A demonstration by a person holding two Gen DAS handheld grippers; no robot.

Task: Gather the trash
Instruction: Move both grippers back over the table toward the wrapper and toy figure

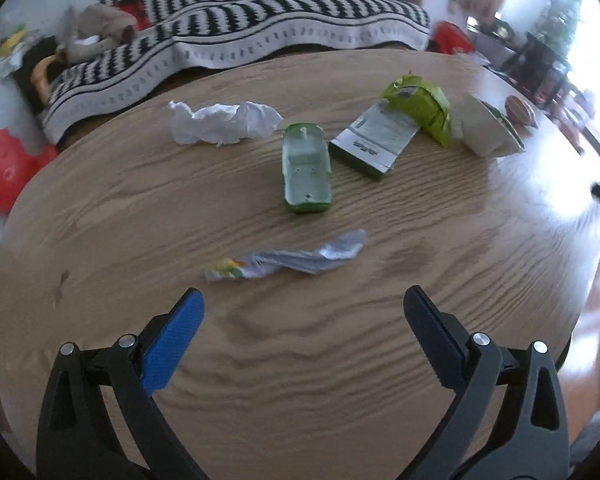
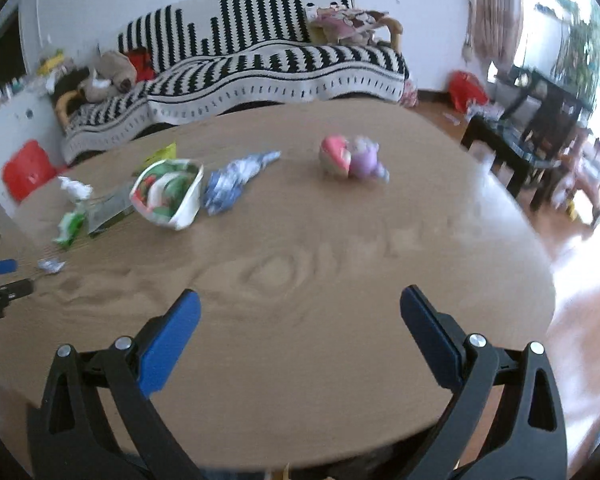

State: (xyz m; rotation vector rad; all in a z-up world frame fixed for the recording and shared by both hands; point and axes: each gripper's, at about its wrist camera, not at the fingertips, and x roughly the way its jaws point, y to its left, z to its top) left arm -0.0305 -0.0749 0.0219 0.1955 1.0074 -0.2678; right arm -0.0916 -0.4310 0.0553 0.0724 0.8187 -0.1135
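Observation:
Trash lies scattered on a round wooden table (image 1: 300,380). In the left wrist view, a twisted silver wrapper (image 1: 292,260) lies just beyond my open left gripper (image 1: 302,304). Farther off are a green plastic tray (image 1: 306,170), a crumpled white tissue (image 1: 224,122), a torn green carton (image 1: 396,128) and a white snack bag (image 1: 488,128). In the right wrist view, my right gripper (image 2: 300,300) hangs open and empty over bare table (image 2: 300,360). Ahead of it lie the white snack bag (image 2: 168,194), a blue-white wrapper (image 2: 236,182) and a pink and purple toy (image 2: 354,158).
A sofa with a black and white striped cover (image 1: 240,40) stands behind the table. Red bags (image 1: 8,168) sit on the floor at the left. Dark low furniture (image 2: 532,136) stands at the right. The left gripper's tip (image 2: 0,280) shows at the right view's left edge.

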